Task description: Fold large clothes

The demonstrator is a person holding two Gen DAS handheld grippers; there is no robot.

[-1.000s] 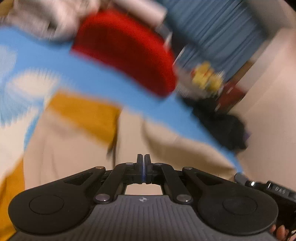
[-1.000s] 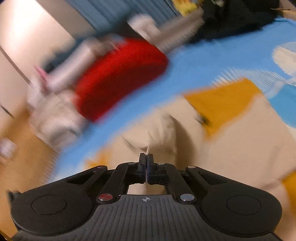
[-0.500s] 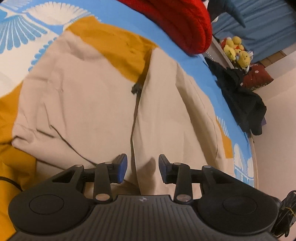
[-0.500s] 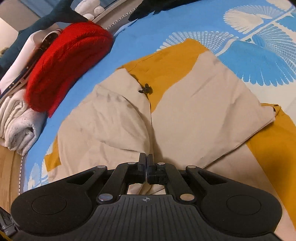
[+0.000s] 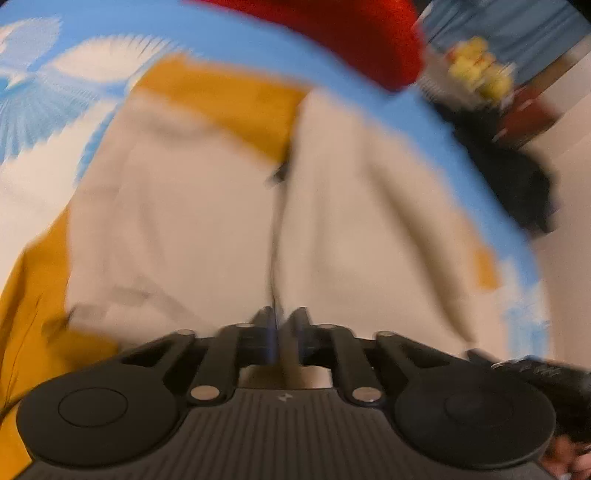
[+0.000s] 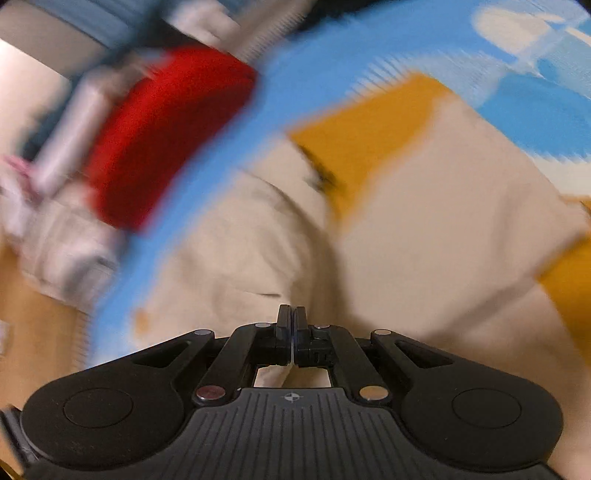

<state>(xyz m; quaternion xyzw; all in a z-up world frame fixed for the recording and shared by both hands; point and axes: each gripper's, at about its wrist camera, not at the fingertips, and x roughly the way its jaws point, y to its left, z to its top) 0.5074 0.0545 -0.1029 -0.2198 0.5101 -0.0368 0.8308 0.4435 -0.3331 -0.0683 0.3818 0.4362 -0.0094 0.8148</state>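
Note:
A beige and mustard garment [image 5: 207, 229] lies spread on a blue patterned bed cover [image 5: 332, 77]; both views are motion-blurred. In the left wrist view my left gripper [image 5: 282, 332] has its fingers nearly together on the garment's near edge at the centre seam. In the right wrist view the same garment [image 6: 424, 229] lies ahead, and my right gripper [image 6: 293, 332] is shut with a thin edge of the beige cloth between the fingers.
A red folded item [image 5: 369, 33] sits at the far edge of the bed, also in the right wrist view [image 6: 162, 125] beside pale folded towels [image 6: 62, 240]. Dark clothes [image 5: 517, 177] and yellow plush toys [image 5: 476, 70] lie beyond. Wooden floor [image 6: 29, 314] shows at left.
The left gripper was open half a second ago and has closed on the garment's near edge. Both views have gone blurred as the grippers move. The right gripper stays shut.

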